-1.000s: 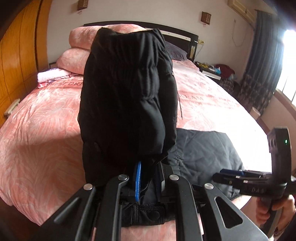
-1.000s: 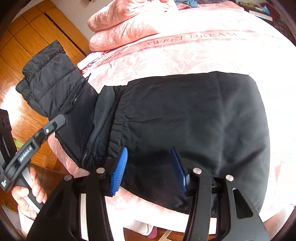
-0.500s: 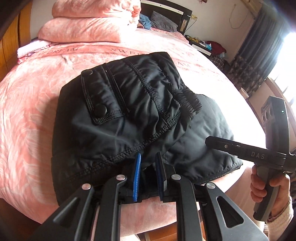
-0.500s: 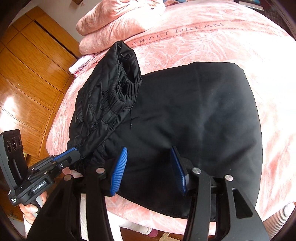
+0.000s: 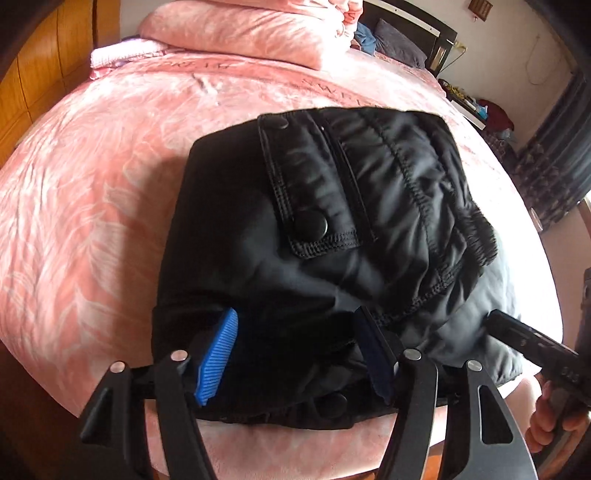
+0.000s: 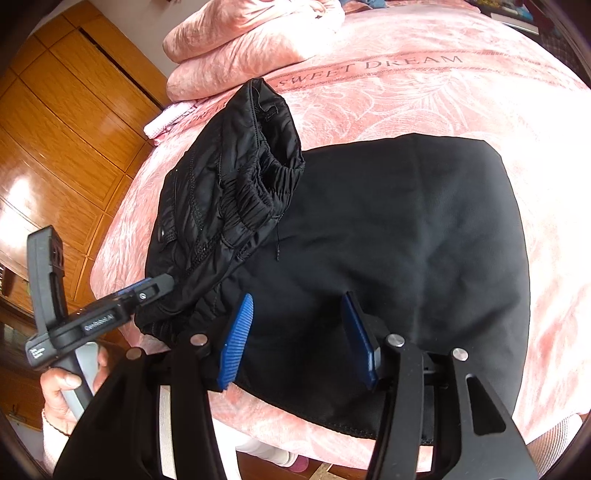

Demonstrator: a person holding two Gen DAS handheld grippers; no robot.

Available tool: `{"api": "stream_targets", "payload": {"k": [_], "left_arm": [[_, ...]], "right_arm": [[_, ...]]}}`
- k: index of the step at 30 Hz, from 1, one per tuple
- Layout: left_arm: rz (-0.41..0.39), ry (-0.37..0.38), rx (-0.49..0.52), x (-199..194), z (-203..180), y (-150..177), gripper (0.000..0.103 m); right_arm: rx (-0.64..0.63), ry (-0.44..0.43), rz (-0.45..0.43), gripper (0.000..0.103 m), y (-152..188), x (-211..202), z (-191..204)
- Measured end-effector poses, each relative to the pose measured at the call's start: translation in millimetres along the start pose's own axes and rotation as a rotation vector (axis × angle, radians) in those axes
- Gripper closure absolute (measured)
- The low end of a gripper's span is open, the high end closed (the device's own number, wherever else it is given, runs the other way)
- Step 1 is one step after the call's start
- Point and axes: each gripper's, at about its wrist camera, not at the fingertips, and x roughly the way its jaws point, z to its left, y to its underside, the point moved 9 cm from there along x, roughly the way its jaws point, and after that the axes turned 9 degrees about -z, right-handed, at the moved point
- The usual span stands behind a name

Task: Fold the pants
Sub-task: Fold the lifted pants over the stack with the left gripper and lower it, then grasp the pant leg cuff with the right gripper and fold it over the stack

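Nearest the foot edge of the pink leaf-patterned bed (image 5: 92, 221), the left claw (image 5: 295, 354) has just been opening and stands released, the hem of the black padded pants (image 5: 314, 229) lying loose between its pads. The right claw (image 6: 295, 339) hangs released over the flat half (image 6: 406, 240). Farther up the bed the elastic waistband (image 6: 266, 184) stands bunched; I would press it flat before withdrawing, lest the fold spring back.

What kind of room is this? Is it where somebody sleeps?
Yes, most likely a bedroom. There is a big bed with a pink bedspread, pink pillows piled near a dark headboard, and a wooden wardrobe beside it.
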Motion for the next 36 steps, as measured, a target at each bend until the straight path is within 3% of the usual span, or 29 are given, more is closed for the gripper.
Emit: {"api": "stream_targets", "payload": {"k": [3, 9, 10, 13, 15, 19, 22, 27, 31, 33, 36], "left_arm": [[-0.014, -0.005, 0.011, -1, 1, 1, 0.036], [-0.014, 0.024, -0.072, -10, 8, -3, 0.036], [-0.016, 0.024, -0.078, -12, 9, -3, 0.036], [-0.026, 0.015, -0.086, -15, 13, -5, 0.035], [-0.031, 0.007, -0.081, -16, 15, -6, 0.034], [-0.054, -0.023, -0.071, -20, 19, -12, 0.032], [-0.077, -0.042, -0.048, -21, 19, -19, 0.03], [-0.082, -0.061, -0.018, -15, 12, -27, 0.029], [-0.06, -0.065, 0.009, -4, 3, -23, 0.024], [-0.047, -0.081, 0.029, 5, 1, -18, 0.022], [-0.05, -0.097, 0.055, 10, -2, -15, 0.02]], "right_arm": [[-0.019, -0.014, -0.024, 0.048, -13, -2, 6], [-0.017, -0.052, -0.013, 0.048, -37, 18, 15], [-0.009, -0.062, -0.008, 0.05, -40, 22, 16], [-0.004, -0.108, 0.006, 0.07, -46, 33, 23], [-0.029, -0.09, 0.005, 0.073, -49, 37, 25], [-0.084, -0.124, -0.05, 0.091, -59, 25, 35], [-0.115, -0.148, -0.091, 0.092, -73, 14, 43], [-0.152, -0.117, -0.144, 0.092, -97, 14, 47], [-0.092, -0.032, -0.06, 0.09, -93, 46, 18], [-0.062, -0.042, -0.047, 0.087, -88, 52, 8], [-0.045, -0.063, -0.064, 0.061, -83, 41, 3]]}}
